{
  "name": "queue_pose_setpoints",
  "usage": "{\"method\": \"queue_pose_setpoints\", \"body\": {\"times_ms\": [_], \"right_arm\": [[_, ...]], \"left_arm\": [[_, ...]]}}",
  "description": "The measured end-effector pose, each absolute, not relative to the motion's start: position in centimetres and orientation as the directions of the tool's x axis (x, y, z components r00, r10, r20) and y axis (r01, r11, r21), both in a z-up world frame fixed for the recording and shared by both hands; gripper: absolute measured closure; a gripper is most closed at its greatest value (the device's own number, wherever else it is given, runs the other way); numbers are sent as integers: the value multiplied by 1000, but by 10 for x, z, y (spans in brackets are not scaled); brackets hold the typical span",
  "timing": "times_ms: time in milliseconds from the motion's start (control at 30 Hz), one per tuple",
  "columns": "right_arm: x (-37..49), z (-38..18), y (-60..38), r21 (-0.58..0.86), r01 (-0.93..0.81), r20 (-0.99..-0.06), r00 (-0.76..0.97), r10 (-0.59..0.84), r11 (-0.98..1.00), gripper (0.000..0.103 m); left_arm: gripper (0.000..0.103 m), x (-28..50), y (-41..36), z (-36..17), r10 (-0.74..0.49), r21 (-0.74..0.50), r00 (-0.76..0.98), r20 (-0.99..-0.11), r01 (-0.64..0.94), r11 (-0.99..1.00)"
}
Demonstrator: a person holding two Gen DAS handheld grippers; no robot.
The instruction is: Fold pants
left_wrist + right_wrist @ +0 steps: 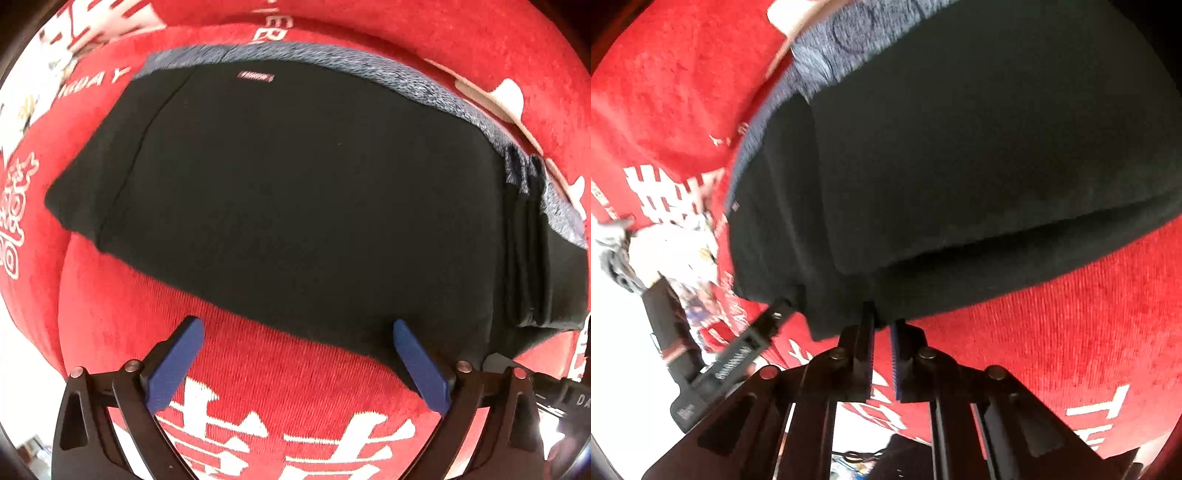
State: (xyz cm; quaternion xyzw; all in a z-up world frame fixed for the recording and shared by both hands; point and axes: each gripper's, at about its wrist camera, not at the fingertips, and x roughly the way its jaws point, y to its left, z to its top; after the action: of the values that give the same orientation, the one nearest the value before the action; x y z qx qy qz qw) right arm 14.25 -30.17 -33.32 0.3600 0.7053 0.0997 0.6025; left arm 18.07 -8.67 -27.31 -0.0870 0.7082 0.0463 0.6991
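Black pants [295, 184] with a grey fleecy lining [369, 62] lie folded on a red cloth, several layers stacked at their right end [528, 258]. A small label [256, 76] sits near the far edge. My left gripper [297, 326] points down over the near edge with its jaws wide open. Its left fingertip [194, 328] is over red cloth and its right fingertip [402, 332] is at the pants' hem. In the right wrist view, my right gripper [882, 321] is shut on the near edge of the pants [960, 166], black fabric pinched between its tips.
The red cloth [277, 376] with white printed characters covers the surface around the pants and also shows in the right wrist view [1052, 314]. A black tool part [738, 362] lies at the left of the right wrist view. White printed patches [672, 251] lie beyond it.
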Motion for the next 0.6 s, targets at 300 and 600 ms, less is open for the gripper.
{"method": "queue_pose_setpoints", "body": {"times_ms": [300,600], "right_arm": [[159,-260,-279,453,18,-891,24,453,891,91],[192,-279,-283,336,-3,-941,38,336,942,88]], "left_arm": [[0,175,-90,-246,-40,-42,17,-999,-160,986],[0,165,-105,-233,-53,-53,3,-999,-141,989]]}}
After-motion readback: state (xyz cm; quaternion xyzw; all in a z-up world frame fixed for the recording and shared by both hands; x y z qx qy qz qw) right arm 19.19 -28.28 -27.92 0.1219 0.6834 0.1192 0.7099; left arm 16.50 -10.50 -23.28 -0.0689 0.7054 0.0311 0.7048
